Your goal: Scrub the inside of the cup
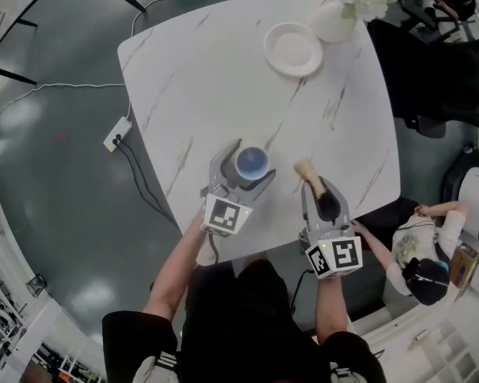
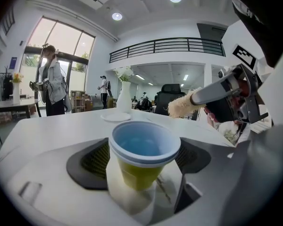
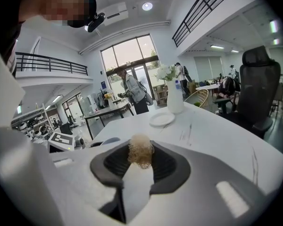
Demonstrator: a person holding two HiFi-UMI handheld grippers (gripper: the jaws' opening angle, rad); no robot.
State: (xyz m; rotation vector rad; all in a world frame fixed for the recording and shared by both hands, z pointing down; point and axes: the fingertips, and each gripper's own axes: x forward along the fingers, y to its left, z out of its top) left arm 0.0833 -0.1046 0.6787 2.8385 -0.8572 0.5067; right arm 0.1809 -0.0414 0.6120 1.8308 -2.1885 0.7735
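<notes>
Cup (image 2: 144,147) stands free on worktop (image 1: 207,78) between left gripper's (image 1: 247,166) wide jaws; steady it before right gripper (image 1: 319,194), jaws clamping brush (image 3: 140,152), scrubs inside.

The table (image 1: 199,70) is white with grey marble veining, smooth and faintly glossy. The cup (image 2: 140,173) is smooth-walled with a soft sheen. The brush (image 3: 140,153) has a frizzy tan fibre head on a smooth white handle. The left gripper (image 2: 144,147) is matt grey plastic, its pads (image 2: 96,160) black and ribbed. The small, distant plate (image 1: 293,49) is smooth, perhaps ceramic.
</notes>
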